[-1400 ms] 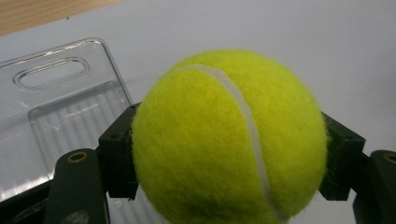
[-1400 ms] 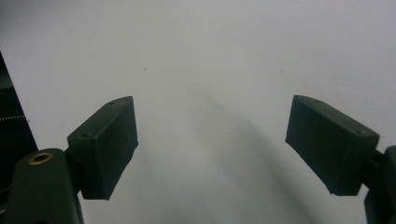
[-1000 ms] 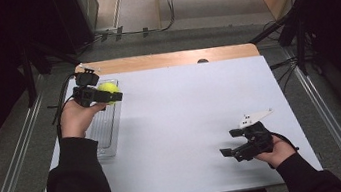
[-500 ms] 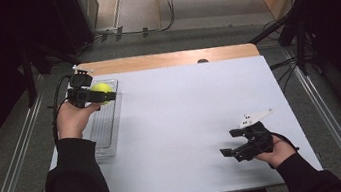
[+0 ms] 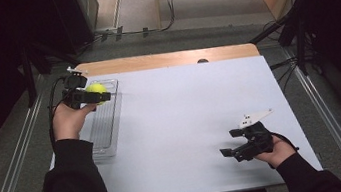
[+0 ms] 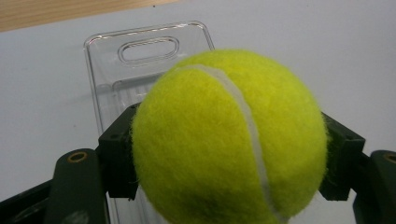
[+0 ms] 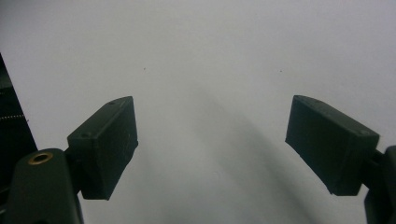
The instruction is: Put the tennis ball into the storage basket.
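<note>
Tennis ball [image 5: 97,92] is sitting clamped in the left gripper [image 5: 92,96], jaws pressing on both its sides, as the left gripper view is showing plainly: ball [image 6: 229,140] bulging between the two black pads. The ball is hanging off the bench [image 5: 187,124], over the far end of the clear plastic tray [image 5: 105,130], near the tray's handle cutout [image 6: 148,49]. Can't tell whether it's touching the tray; looks lifted, not resting.

Right gripper [image 5: 236,148] is idling low at the near right of the bench, well apart from tray and ball. Its jaws are standing wide in the right gripper view [image 7: 210,149], nothing between them, just bare white surface.

Progress, as I'm judging it: the grasp is done and the ball is being carried at the tray. Whether it's going into the tray or coming out, the pictures aren't settling. If it's going in, what's left is lowering it onto the ribbed tray floor, opening the jaws and pulling the hand away. The tray is looking empty otherwise. Right hand isn't contributing anything at this point.
</note>
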Demonstrator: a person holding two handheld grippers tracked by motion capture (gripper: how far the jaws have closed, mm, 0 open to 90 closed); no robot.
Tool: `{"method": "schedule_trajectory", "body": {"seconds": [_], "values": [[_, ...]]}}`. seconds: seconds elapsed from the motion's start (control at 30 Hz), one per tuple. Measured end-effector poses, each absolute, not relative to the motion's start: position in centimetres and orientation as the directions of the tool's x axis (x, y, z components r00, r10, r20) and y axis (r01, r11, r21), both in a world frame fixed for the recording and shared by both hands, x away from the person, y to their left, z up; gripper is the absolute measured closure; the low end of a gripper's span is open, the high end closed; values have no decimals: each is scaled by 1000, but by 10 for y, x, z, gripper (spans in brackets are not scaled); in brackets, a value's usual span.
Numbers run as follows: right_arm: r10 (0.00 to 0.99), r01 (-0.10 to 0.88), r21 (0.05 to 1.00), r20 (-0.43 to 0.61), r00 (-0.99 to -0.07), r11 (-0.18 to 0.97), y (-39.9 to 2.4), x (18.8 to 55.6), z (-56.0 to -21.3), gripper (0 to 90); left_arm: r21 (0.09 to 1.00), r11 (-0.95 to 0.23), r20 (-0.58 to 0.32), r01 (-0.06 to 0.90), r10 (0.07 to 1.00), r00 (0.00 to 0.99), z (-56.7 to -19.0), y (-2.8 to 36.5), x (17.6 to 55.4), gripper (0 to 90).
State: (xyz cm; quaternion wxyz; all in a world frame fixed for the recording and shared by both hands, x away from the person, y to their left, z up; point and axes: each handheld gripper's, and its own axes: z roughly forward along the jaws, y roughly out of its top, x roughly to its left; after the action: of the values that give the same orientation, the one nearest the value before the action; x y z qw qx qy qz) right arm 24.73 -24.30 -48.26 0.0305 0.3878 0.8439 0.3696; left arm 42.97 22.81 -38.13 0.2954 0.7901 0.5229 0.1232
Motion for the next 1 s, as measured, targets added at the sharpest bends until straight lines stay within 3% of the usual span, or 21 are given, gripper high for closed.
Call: {"method": "schedule_trajectory", "body": {"seconds": [1.0], "values": [[676,631,648,235,-699,427,-243,247,-483,148,555,-224,-132,801,927,351,-417,232,441,263]]}}
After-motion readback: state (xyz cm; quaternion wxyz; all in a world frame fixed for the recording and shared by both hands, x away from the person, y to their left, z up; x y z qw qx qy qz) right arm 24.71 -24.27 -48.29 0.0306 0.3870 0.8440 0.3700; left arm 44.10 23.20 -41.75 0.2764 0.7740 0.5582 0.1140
